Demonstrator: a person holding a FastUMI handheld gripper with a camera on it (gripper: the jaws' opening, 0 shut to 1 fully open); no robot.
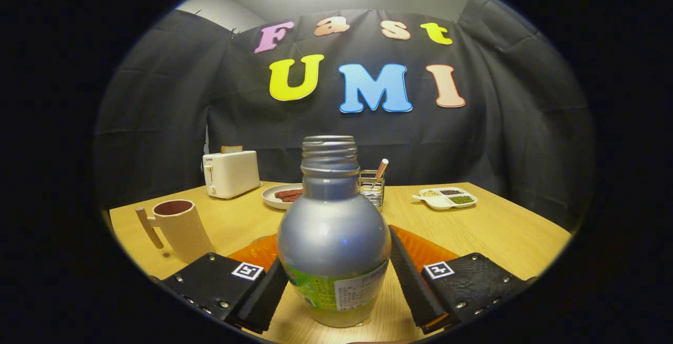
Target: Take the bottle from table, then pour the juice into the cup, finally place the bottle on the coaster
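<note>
A silver bottle [333, 233] with an open threaded neck and a green label stands upright between my fingers. My gripper [339, 252] is shut on it, one pad [268, 294] against its left side and the other against its right side at label height. Pale juice shows through its clear base. An orange coaster [426, 252] lies flat on the table just behind the bottle, partly hidden by it. A beige cup [181, 225] with a dark red inside and a stick handle stands ahead to the left of the fingers.
On the wooden table [499, 228], beyond the bottle: a white toaster [231, 173] at the far left, a plate of sausages [284, 195], a wire holder [371, 185] with a stick, and a divided white dish [446, 197] at the far right.
</note>
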